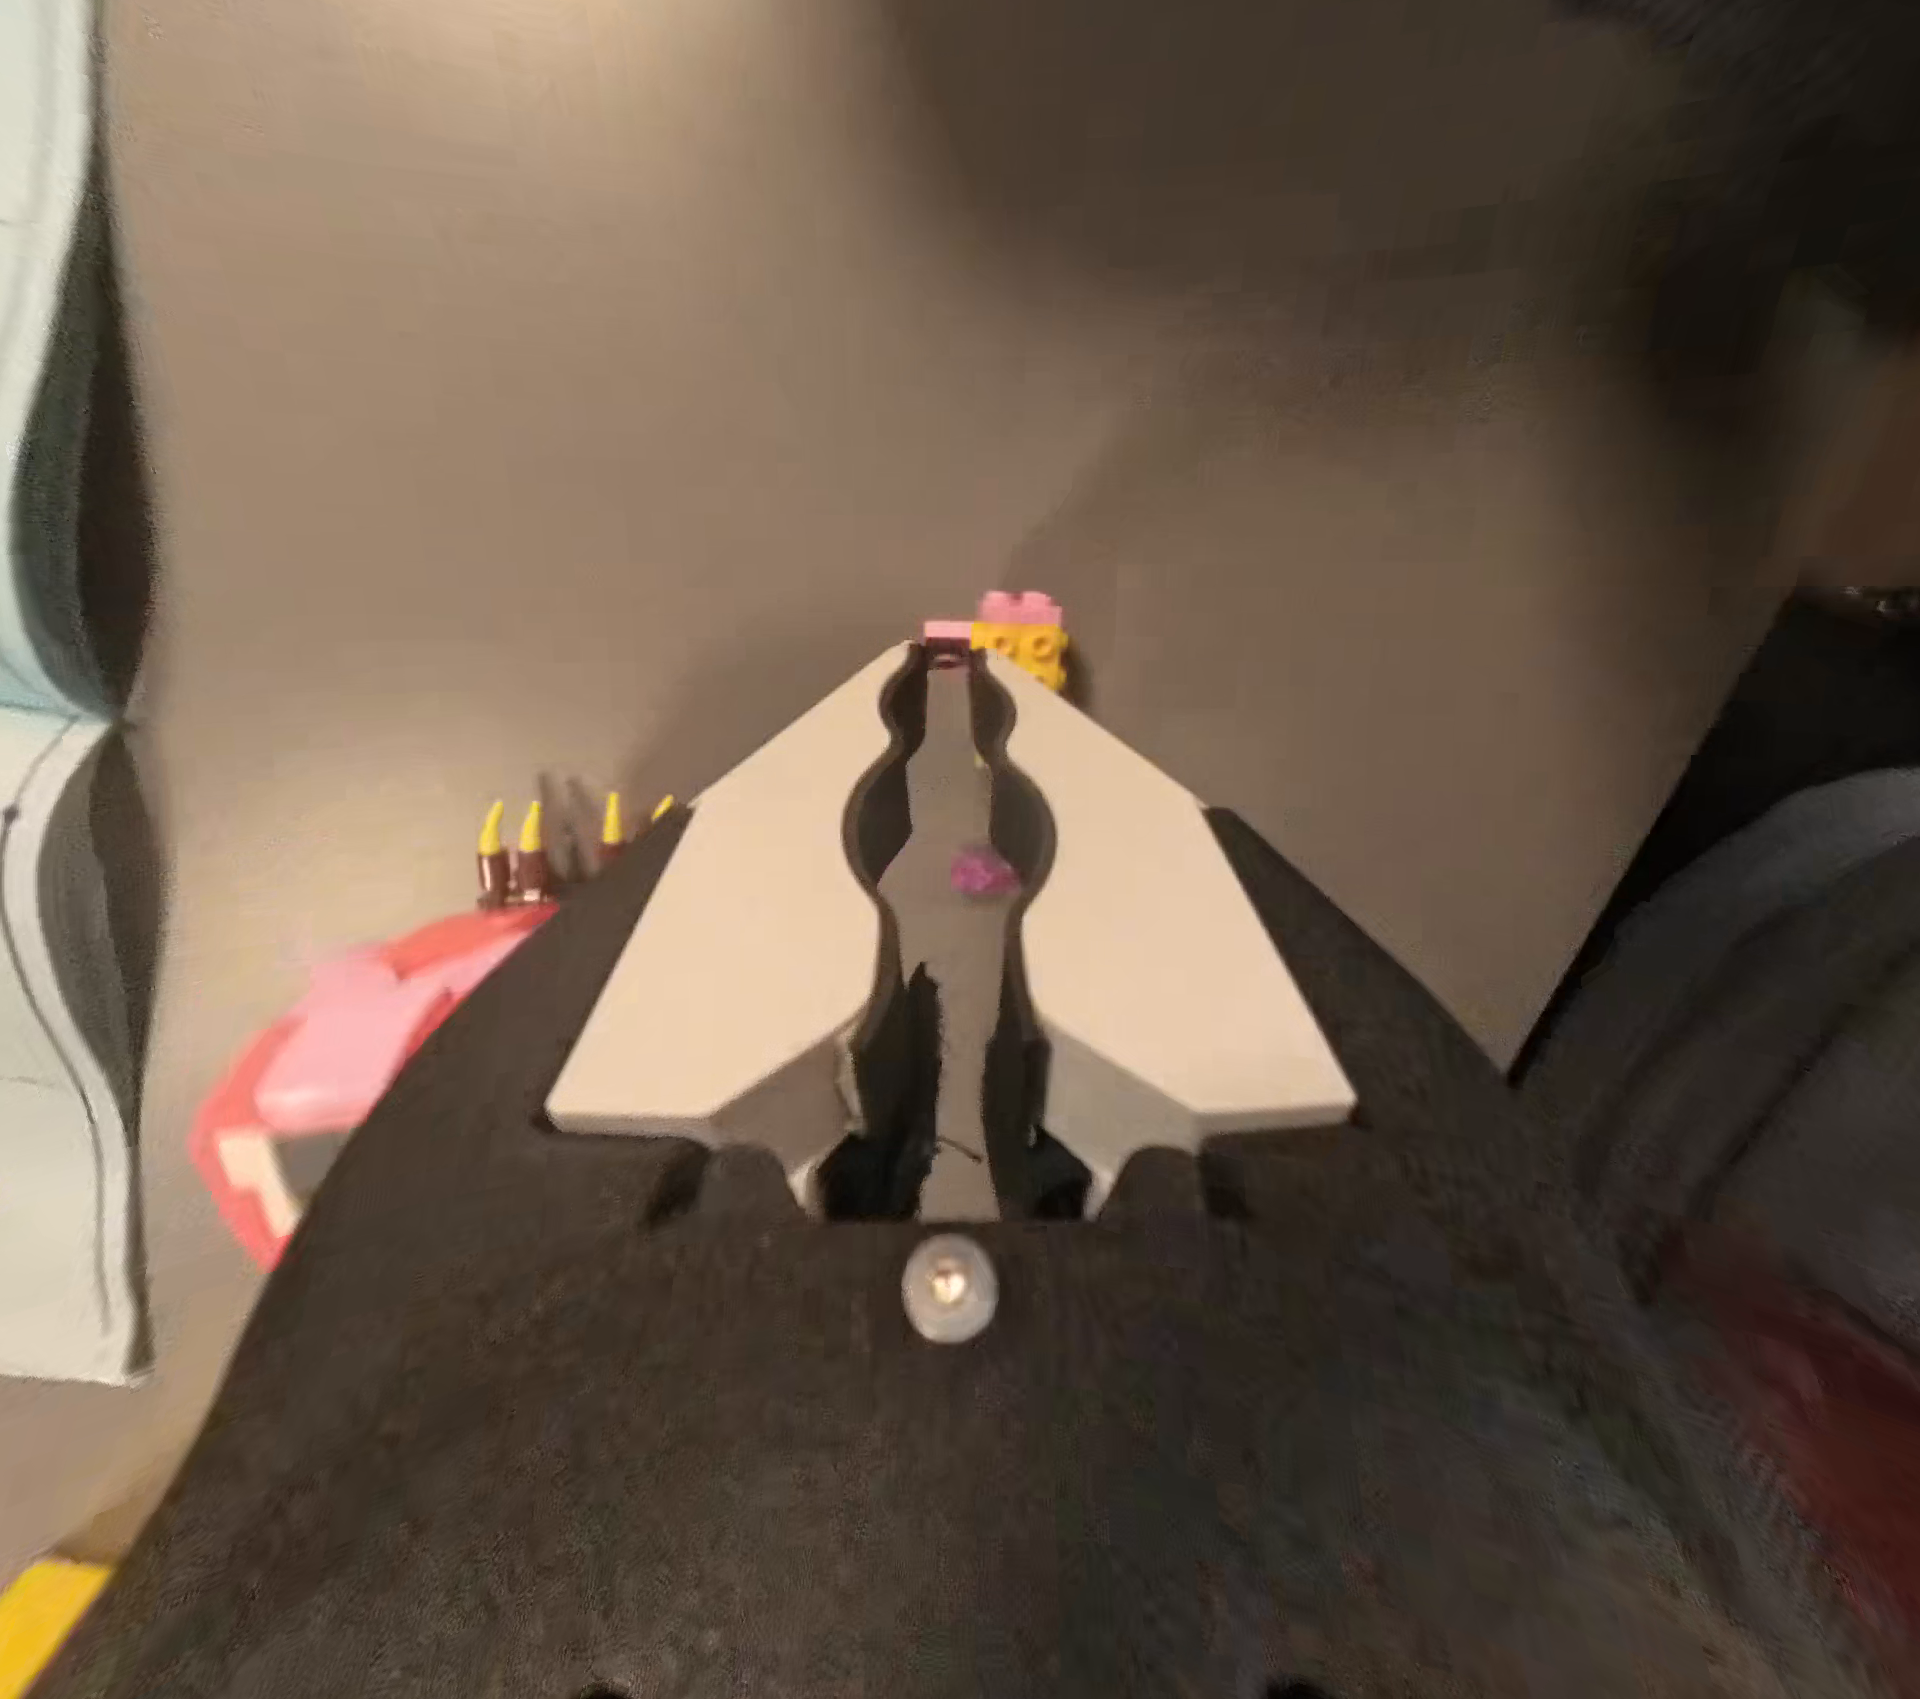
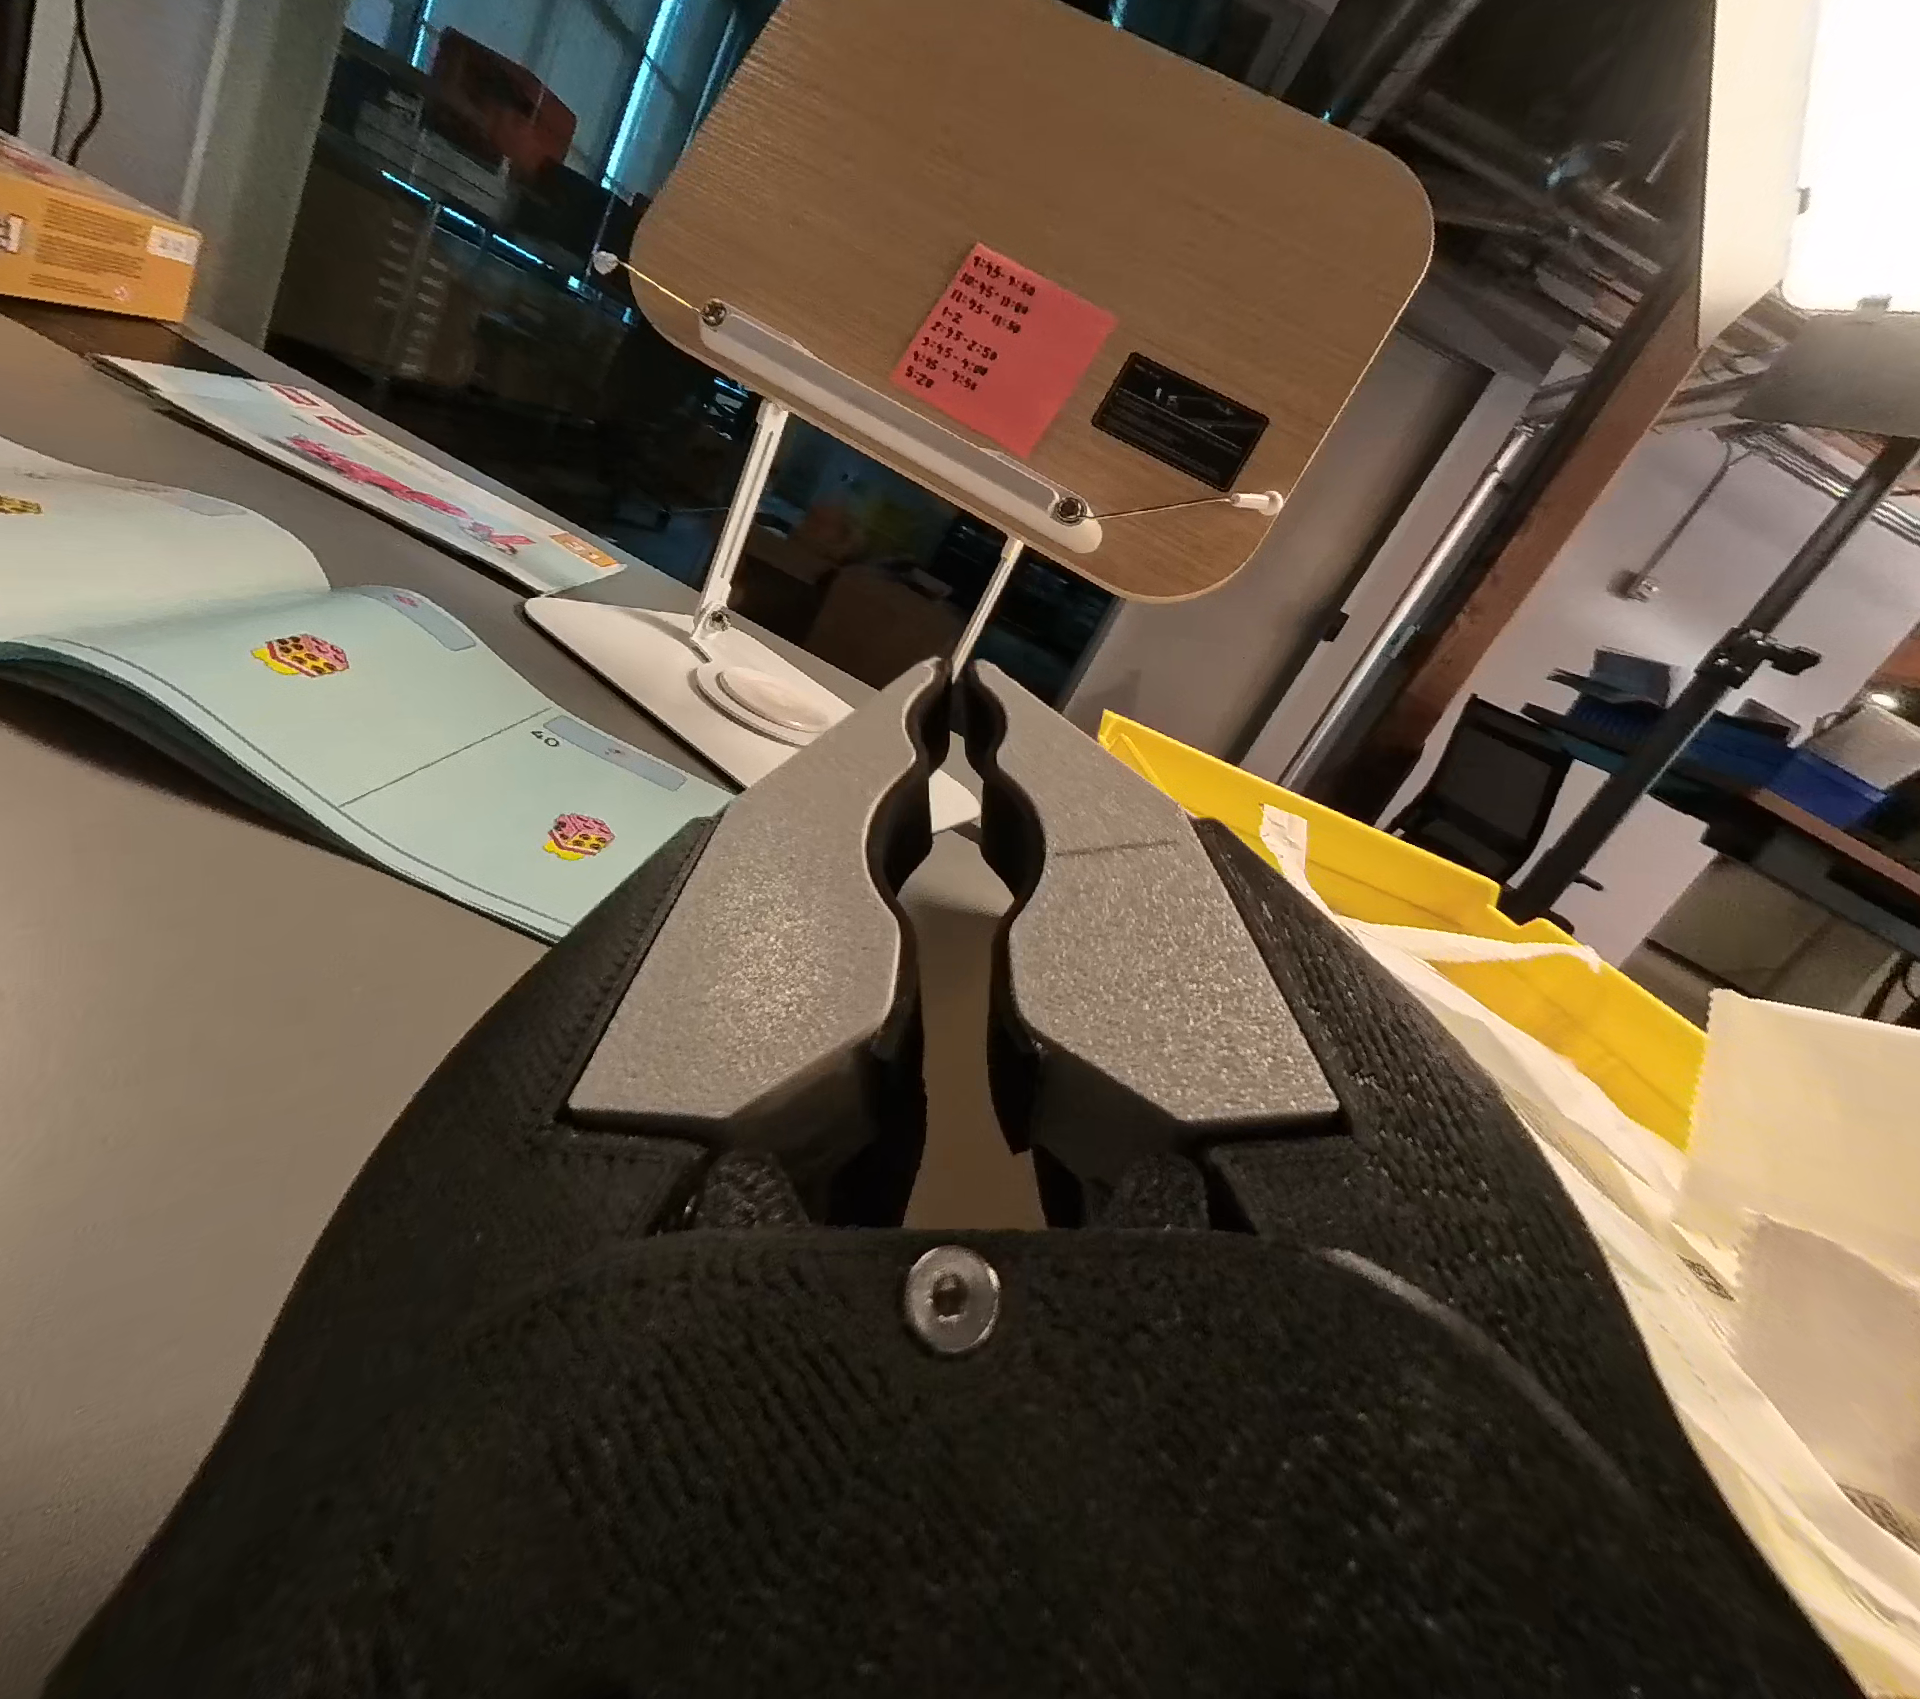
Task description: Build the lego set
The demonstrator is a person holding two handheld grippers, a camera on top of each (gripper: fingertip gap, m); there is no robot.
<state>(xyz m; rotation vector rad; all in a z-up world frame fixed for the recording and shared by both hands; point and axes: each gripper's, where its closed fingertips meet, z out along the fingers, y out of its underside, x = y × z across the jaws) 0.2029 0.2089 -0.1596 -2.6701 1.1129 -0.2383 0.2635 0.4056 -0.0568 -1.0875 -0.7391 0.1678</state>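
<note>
In the left wrist view, a red and pink piece (image 1: 343, 1015) and a row of yellow-tipped spikes (image 1: 520, 849) lay left of the left gripper (image 1: 948, 657). Its fingers stood almost together, pinching a small pink brick (image 1: 945, 631) at the very tips, just beside a yellow and pink block (image 1: 1023, 647). So shallow a pinch could let the brick twist or drop. The right gripper (image 2: 956, 678) was closed on nothing, between an open booklet (image 2: 312, 693) and a yellow bin (image 2: 1351, 860).
</note>
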